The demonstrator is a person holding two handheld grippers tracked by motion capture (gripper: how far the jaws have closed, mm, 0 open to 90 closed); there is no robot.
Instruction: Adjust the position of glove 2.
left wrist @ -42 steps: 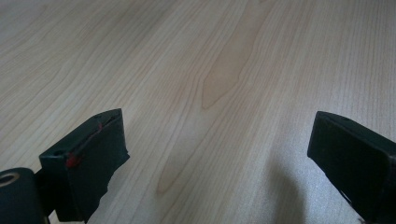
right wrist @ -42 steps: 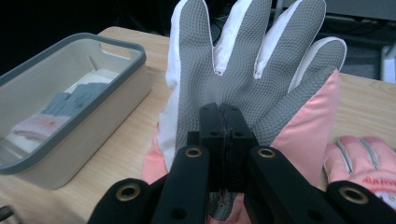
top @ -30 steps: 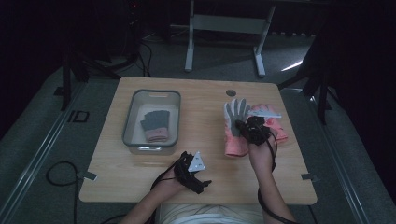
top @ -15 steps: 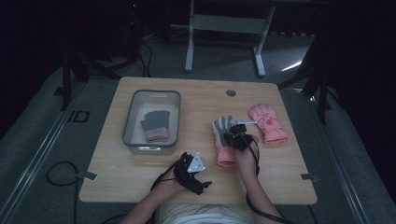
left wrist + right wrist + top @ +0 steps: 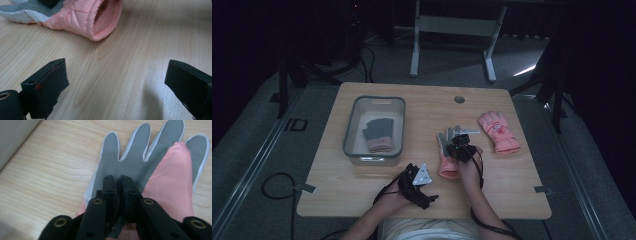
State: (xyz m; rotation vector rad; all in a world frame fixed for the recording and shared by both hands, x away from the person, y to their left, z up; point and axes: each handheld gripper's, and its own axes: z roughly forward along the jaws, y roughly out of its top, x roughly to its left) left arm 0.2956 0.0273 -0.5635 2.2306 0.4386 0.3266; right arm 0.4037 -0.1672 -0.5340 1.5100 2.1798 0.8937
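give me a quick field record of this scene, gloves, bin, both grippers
held glove: pink and grey glove, palm up on the table
right gripper: jaws pinching the glove's grey palm, just been opening slightly
left gripper: jaws wide open, nothing between them
second glove: pink, lying apart to the right
bin: holds a dark glove

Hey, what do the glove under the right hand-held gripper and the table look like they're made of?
Glove: the palm looks like grey textured grip fabric, going by its dotted weave; the pink cuff looks like quilted, slightly shiny synthetic shell with a knit lining, probably nylon or polyester. Table: light wood or wood-look laminate, matte, with visible grain lines.
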